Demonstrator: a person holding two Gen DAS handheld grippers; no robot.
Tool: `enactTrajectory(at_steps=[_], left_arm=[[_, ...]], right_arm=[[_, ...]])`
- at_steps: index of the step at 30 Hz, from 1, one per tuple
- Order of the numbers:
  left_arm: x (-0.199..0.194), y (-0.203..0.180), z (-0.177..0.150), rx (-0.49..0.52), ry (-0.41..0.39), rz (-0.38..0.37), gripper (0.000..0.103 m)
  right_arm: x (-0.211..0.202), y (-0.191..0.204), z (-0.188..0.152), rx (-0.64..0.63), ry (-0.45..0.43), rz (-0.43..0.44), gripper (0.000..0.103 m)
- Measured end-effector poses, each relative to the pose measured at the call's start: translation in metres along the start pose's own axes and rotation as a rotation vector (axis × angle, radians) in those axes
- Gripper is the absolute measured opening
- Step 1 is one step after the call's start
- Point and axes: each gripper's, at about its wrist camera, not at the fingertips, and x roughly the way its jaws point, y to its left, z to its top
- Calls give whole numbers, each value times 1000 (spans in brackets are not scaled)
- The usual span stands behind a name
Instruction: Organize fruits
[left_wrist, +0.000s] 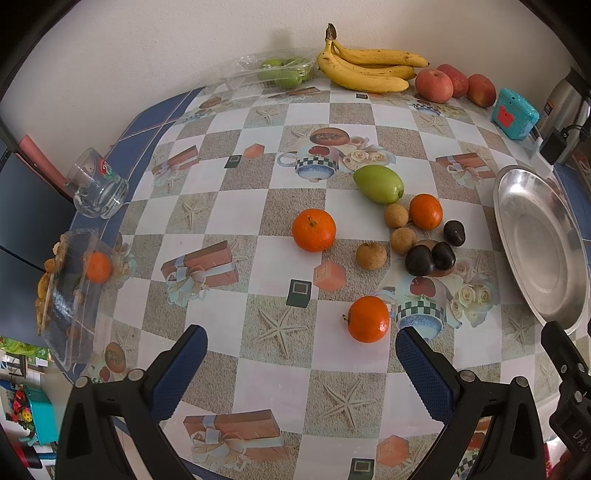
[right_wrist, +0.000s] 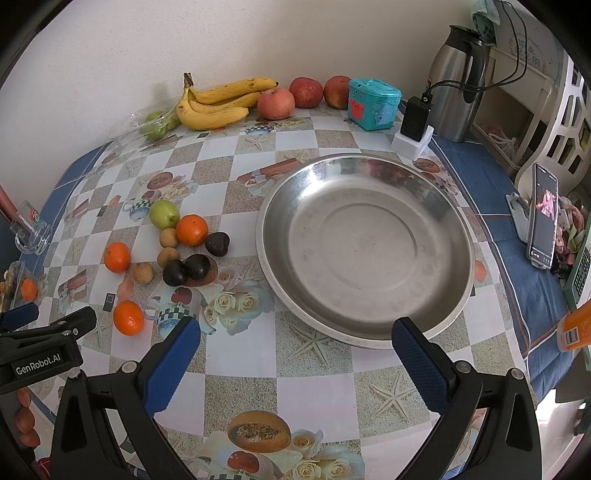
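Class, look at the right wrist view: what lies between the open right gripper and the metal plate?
Only bare patterned tablecloth; nothing lies between the right gripper and the metal plate.

My left camera looks forward and down from just above the table (left_wrist: 258, 369), facing the far wall. My right camera sits alongside, aimed at the metal plate (right_wrist: 454, 236). Both views share the plate, the loose fruit and the bananas (left_wrist: 365, 70).
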Motion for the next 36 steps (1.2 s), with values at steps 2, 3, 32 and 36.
enactTrajectory(at_steps=[2,3,32,36], left_arm=[[0,0,0,-1,0,0,103],[0,0,0,-1,0,0,103],[4,10,8,-38,22,-21,103],[10,20,19,-86,35,-31,103]], right_arm=[[0,0,0,0,1,0,103],[-1,0,0,1,2,0,103],[1,7,0,-8,-5,20,103],[3,16,7,-17,-12,79,103]])
